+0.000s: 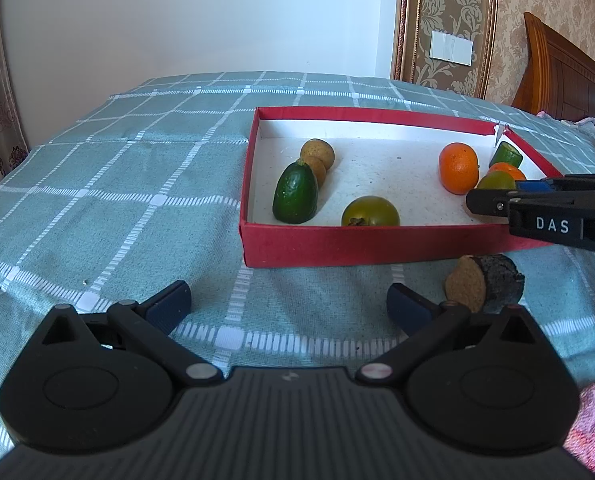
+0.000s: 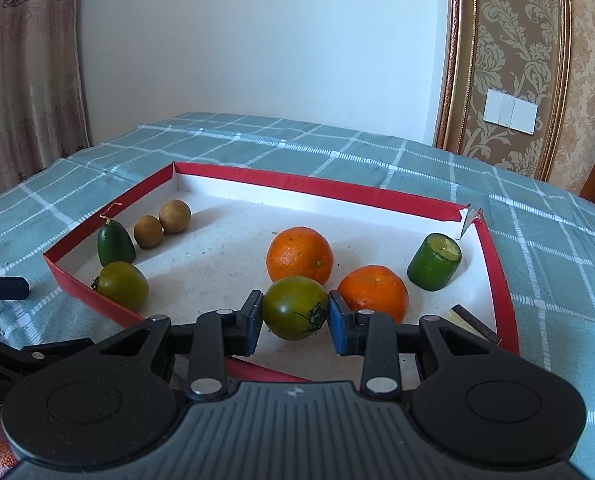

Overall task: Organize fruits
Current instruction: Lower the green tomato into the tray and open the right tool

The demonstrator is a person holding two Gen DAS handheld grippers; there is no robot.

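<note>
A shallow red box (image 1: 337,246) with a white floor sits on the checked cloth; it also shows in the right wrist view (image 2: 497,272). My right gripper (image 2: 295,322) is shut on a green tomato (image 2: 293,306) over the box's near right part, beside two oranges (image 2: 299,254) (image 2: 373,290) and a cut cucumber piece (image 2: 433,262). Another green tomato (image 2: 121,284), a small avocado (image 2: 115,242) and two brown longans (image 2: 173,216) lie at the box's left. My left gripper (image 1: 289,306) is open and empty over the cloth in front of the box. A dark-skinned cut fruit piece (image 1: 483,288) lies outside the box by its right finger.
The green checked cloth (image 1: 117,200) covers the bed all around the box. A wooden headboard (image 1: 569,76) stands at the far right, a wall and curtain behind. A dark-edged slice (image 2: 473,324) lies in the box's near right corner.
</note>
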